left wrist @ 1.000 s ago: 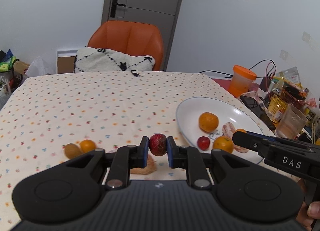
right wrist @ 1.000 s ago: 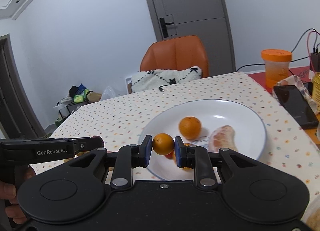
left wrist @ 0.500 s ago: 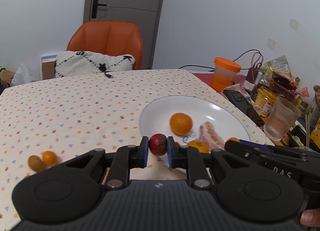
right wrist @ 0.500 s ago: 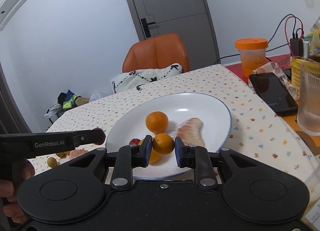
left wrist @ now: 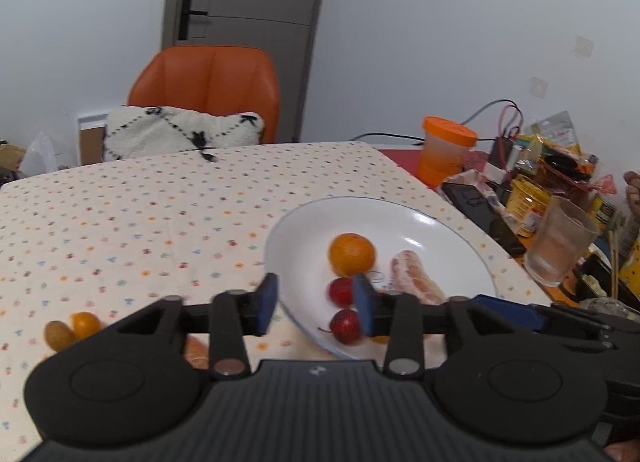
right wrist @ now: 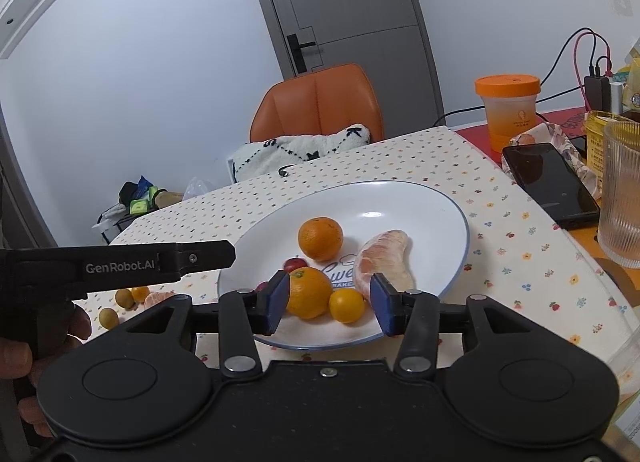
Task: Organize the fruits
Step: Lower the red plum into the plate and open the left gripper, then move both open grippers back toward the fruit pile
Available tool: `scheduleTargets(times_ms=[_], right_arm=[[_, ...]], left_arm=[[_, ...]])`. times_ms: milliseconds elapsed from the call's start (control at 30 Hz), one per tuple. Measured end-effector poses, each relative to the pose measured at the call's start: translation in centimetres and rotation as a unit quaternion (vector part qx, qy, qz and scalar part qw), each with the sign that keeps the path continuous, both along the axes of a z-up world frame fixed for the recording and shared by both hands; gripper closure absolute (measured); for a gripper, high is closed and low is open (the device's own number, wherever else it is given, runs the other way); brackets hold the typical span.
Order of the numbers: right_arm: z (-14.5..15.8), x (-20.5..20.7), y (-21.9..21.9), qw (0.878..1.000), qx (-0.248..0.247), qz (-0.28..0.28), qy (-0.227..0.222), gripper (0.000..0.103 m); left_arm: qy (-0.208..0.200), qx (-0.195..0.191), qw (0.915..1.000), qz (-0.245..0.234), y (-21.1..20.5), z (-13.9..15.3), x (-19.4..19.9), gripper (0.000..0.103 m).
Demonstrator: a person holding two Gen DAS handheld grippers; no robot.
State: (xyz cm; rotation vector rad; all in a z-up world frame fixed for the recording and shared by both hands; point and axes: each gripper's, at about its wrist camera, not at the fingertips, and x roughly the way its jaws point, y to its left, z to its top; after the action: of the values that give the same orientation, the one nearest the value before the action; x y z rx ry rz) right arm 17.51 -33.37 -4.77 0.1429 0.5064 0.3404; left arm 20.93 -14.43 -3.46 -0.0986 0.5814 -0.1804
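Observation:
A white plate holds an orange, a peeled citrus segment, a second orange and a red fruit. My right gripper is open over the plate's near rim, and a small orange fruit lies loose between its fingers. My left gripper is open at the plate's left rim. A red fruit lies on the plate by its right finger, next to another red fruit. A small orange fruit and an olive one sit on the cloth.
A black phone, a ribbed glass and an orange-lidded cup stand right of the plate among packets and cables. An orange chair with a pillow is behind the table. Small fruits lie left of the plate.
Both grippers have opened over the plate. The left one let go of the red fruit and the right one let go of the small orange fruit; both fruits now rest on the plate.

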Motion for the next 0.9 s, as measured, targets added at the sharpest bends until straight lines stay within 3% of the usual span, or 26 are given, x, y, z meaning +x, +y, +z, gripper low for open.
scheduleTargets(times_ms=[367,600,767,900], right_arm=[[0.6,-0.4,2.4,1.000,-0.003,0.019,-0.010,0.049],[1.0,-0.5,3.9,1.000,-0.008,0.029,-0.010,0.047],[1.3,-0.9,5.0,0.999,-0.013,0.037,-0.015,0.035],[1.5,-1.2,5.7,0.999,-0.011,0.044,-0.018,0.027]], left_arm=[[0.001,0.012,0.9980,0.062,4.8,-0.1,-1.9,0.031],[0.003,0.006,0.9965,0.083,7.1,-0.1,-3.0,0.024],[0.012,-0.014,0.9960,0.087,8.6,0.0,-3.6,0.019],[0.013,-0.009,0.9954,0.094,9.2,-0.1,-4.1,0.016]])
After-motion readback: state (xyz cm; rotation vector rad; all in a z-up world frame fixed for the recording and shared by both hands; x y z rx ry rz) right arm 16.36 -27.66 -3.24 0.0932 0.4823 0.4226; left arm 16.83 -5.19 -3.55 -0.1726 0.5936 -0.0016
